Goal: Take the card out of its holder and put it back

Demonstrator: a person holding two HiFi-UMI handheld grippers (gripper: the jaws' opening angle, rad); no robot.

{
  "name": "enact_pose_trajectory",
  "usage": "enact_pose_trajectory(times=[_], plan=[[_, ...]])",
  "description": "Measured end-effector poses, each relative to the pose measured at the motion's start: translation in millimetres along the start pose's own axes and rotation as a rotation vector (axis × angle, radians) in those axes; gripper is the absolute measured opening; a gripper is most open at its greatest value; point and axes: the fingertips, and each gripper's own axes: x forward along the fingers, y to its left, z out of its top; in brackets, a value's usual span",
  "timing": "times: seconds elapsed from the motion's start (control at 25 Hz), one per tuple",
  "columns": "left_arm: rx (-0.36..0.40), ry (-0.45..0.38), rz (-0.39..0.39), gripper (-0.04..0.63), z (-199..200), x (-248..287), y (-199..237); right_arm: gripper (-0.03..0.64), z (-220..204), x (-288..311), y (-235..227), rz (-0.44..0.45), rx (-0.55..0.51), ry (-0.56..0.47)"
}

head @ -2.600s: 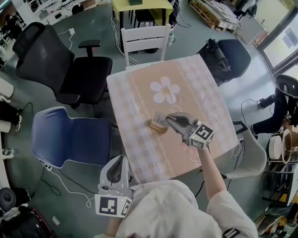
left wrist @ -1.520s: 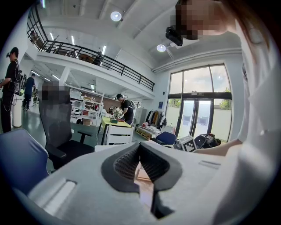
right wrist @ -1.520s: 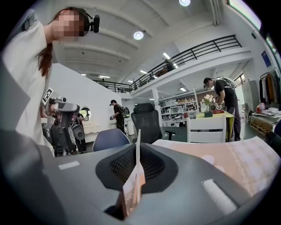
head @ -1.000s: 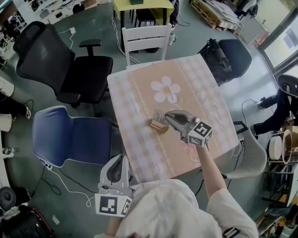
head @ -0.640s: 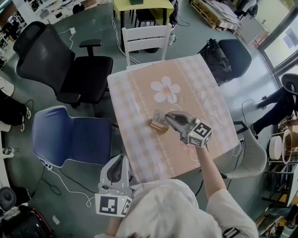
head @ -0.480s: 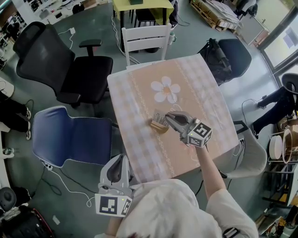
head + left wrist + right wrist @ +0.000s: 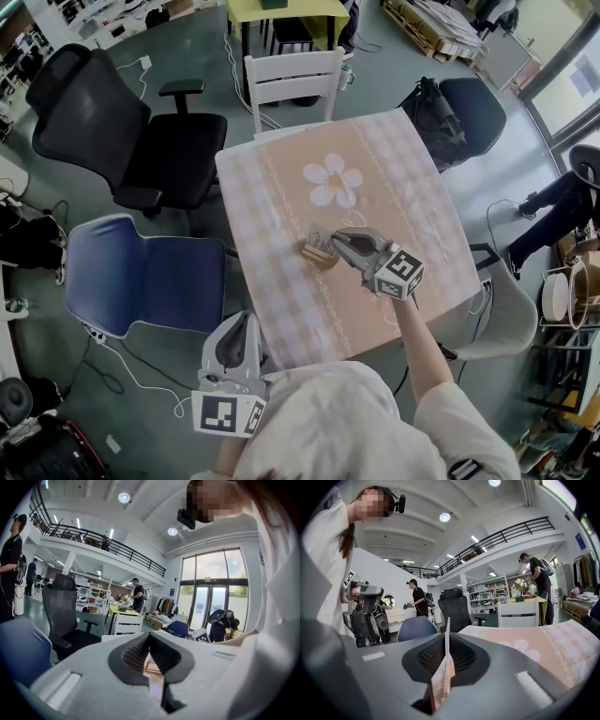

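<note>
A small wooden card holder (image 7: 318, 253) stands near the middle of the checked table (image 7: 272, 202). My right gripper (image 7: 337, 238) hovers just right of it, shut on a thin pale card (image 7: 446, 663). In the right gripper view the card stands edge-on between the pads of the right gripper (image 7: 446, 638). In the head view the card (image 7: 317, 232) shows just above the holder; whether it touches the slot I cannot tell. My left gripper (image 7: 246, 322) hangs off the table's near left corner. Its tips (image 7: 149, 636) meet with nothing between them.
A white chair (image 7: 292, 80) stands at the table's far side. A black office chair (image 7: 127, 131) and a blue chair (image 7: 141, 277) are on the left. A dark chair (image 7: 464, 111) and a pale chair (image 7: 506, 319) are on the right. Cables lie on the floor.
Hardly anything: my right gripper keeps its hold on the card beside the holder with only a slight drift. The left gripper has stayed put.
</note>
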Motion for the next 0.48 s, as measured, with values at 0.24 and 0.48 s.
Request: enact_pose_trajectory(times=[0.24,0.48], plan=[[0.003,-0.004,-0.001,0.000,-0.2,-0.3,-1.4,0.020,-11.7,0.9,2.5,0.003,-0.018,0.037],[0.004,-0.002,-0.002,0.000,0.7,0.6,-2.2,0.020,-25.7,3.4,1.3,0.003,-0.012,0.076]])
